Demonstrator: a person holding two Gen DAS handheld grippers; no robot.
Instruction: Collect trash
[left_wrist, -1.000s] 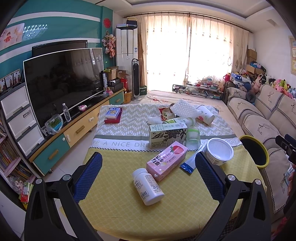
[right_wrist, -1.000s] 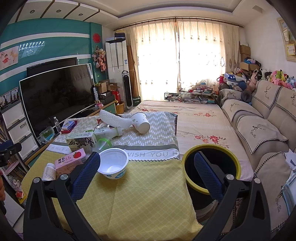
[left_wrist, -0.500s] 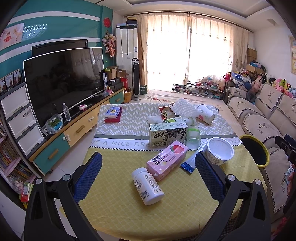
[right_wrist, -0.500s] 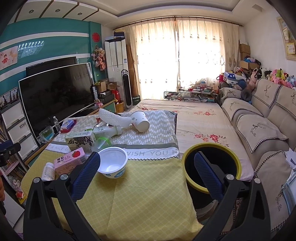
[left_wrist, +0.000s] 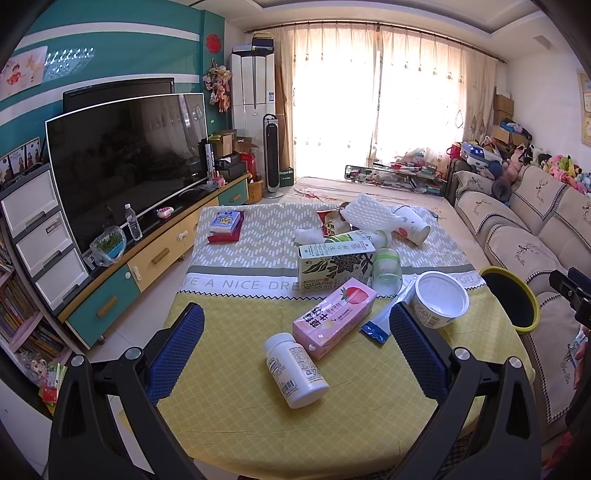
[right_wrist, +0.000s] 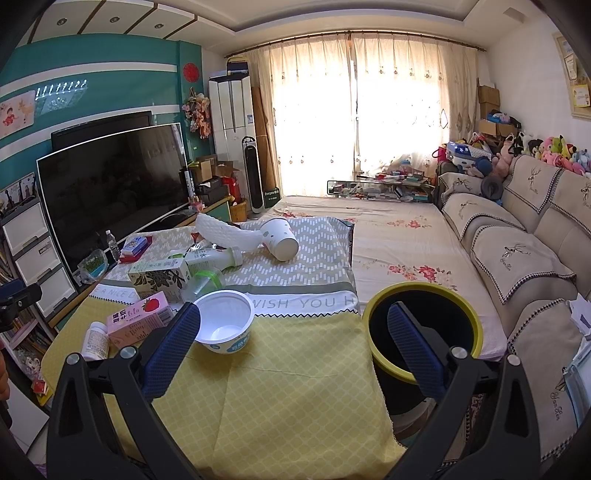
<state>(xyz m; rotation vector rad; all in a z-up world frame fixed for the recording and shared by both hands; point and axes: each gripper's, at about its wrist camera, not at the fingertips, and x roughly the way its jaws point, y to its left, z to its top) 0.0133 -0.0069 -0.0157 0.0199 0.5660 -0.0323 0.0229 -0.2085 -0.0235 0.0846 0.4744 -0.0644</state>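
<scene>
Trash lies on the yellow tablecloth (left_wrist: 229, 413): a white pill bottle (left_wrist: 295, 369) on its side, a pink strawberry milk carton (left_wrist: 334, 317), a green tea carton (left_wrist: 334, 267), a clear cup (left_wrist: 386, 271), a white bowl (left_wrist: 439, 304), a blue wrapper (left_wrist: 380, 325), a paper cup (left_wrist: 413, 229) and white foam (left_wrist: 367, 218). My left gripper (left_wrist: 295, 325) hangs open above the near table edge, the pill bottle between its fingers' lines. My right gripper (right_wrist: 293, 328) is open over the table's right edge, between the white bowl (right_wrist: 223, 326) and the yellow-rimmed black bin (right_wrist: 423, 332).
A big TV (left_wrist: 125, 155) on a teal and yellow cabinet (left_wrist: 147, 266) stands left. A beige sofa (right_wrist: 524, 258) runs along the right. A red book stack (left_wrist: 226, 226) sits at the table's far left. White drawers (left_wrist: 33, 236) stand at the near left.
Both views have barely shifted; the right wrist view sits a touch higher over the table. Nothing was picked up or let go.
</scene>
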